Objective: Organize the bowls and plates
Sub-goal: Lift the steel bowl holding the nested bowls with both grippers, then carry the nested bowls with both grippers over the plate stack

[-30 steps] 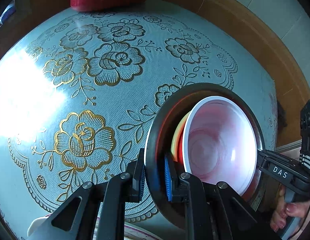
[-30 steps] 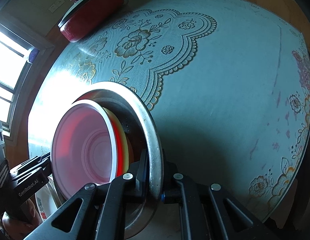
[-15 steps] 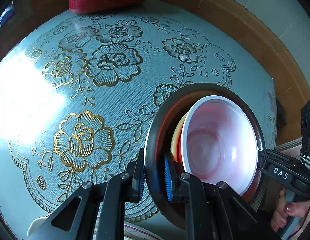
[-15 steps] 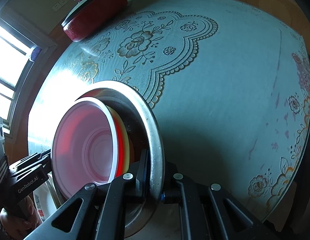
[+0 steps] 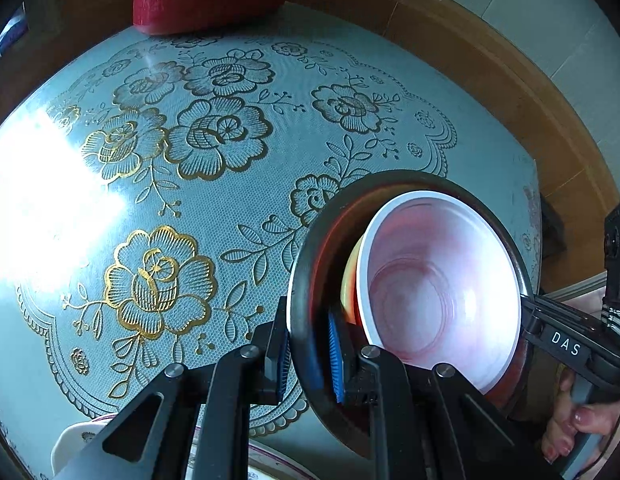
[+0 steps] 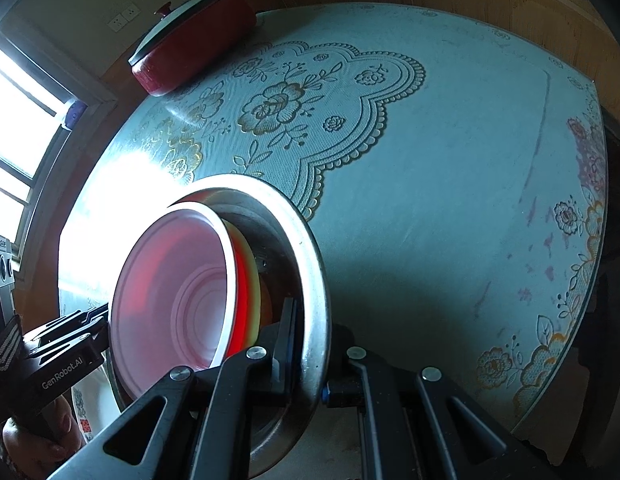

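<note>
A metal basin [image 6: 314, 280] nesting a white bowl [image 5: 438, 304] over red and yellow ones is held above the worktop [image 5: 238, 184], its opposite rims pinched by the left claw [image 5: 308, 356] and right claw [image 6: 310, 356], presumably so the stack is carried level.

You can't see how many bowls nest in the metal bowl [image 6: 316, 280]: behind the white bowl [image 5: 438, 304] only slivers of a red rim [image 6: 240, 300] and a yellow rim [image 5: 347, 280] show. The red pot [image 5: 206, 4] is cut off by the top edge of your left view, and patterned dishes [image 5: 266, 462] at its bottom edge are mostly hidden behind the left gripper [image 5: 308, 354]. In your right view, the metal bowl's lower edge disappears behind the right gripper [image 6: 310, 364], and glare washes out the tablecloth [image 6: 122, 184] near the window.
</note>
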